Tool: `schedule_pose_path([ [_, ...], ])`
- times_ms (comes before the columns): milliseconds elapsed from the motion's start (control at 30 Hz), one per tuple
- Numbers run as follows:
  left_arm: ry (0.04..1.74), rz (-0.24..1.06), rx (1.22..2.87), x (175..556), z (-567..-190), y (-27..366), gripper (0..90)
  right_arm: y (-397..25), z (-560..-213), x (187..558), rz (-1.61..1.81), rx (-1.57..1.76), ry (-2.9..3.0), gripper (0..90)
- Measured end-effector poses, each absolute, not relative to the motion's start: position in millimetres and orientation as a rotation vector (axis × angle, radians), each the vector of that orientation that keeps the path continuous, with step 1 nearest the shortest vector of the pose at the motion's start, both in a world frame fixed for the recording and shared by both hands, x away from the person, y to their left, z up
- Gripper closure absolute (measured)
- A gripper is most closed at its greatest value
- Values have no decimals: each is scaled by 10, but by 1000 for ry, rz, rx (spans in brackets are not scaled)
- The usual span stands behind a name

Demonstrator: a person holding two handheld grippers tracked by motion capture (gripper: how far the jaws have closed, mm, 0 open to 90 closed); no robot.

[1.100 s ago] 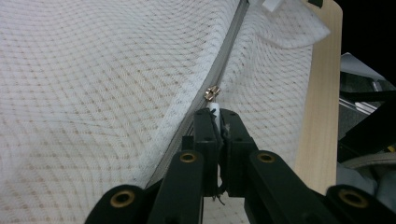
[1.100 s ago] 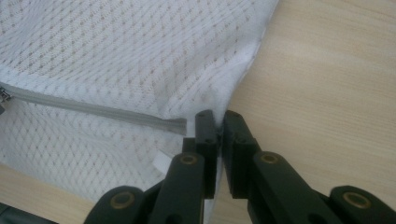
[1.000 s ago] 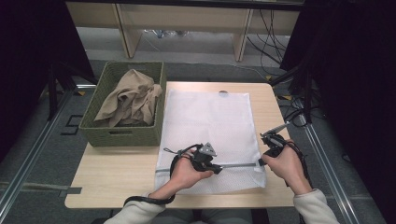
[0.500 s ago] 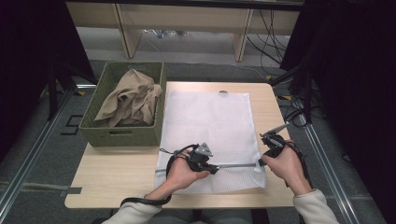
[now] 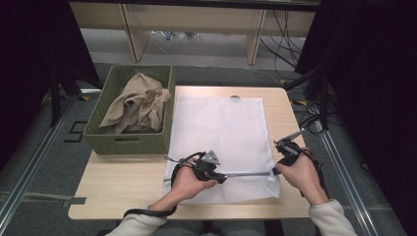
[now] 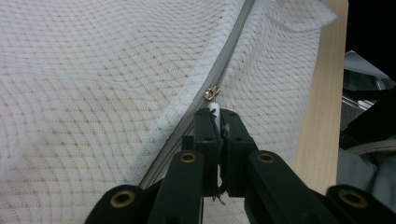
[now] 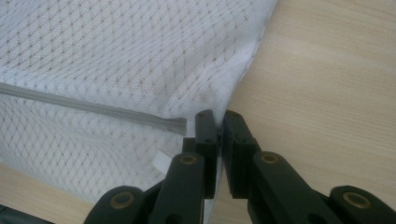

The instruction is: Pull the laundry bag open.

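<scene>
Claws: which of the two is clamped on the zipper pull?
The left claw, pinching the white zipper pull mid-zipper. The right claw grips the mesh bag edge at the zipper's end.

Your high view looks forward and down from above your side of the pale wooden table (image 5: 123, 189), far enough back to take in the whole tabletop and the floor around it. Your left gripper view rides very close, looking along its jaws up the grey zipper (image 6: 187, 126) of the white mesh laundry bag (image 6: 93, 84). Your right gripper view sits equally near the bag's corner. All three share that zipper (image 5: 248, 173) (image 7: 84, 106).
</scene>
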State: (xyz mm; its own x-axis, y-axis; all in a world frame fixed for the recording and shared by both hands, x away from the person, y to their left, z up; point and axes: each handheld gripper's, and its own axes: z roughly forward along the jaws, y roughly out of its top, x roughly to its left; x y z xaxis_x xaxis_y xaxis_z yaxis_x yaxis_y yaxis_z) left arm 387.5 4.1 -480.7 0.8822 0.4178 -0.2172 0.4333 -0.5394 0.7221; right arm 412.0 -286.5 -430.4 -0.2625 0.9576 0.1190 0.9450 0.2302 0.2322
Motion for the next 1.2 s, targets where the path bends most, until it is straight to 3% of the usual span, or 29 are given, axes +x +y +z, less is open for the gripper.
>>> schedule_pose_path([
  [1200, 652, -15, 2201, 3828, -4840, 290, 866, -2877, -4297, 4123, 395, 1877, 2416, 864],
])
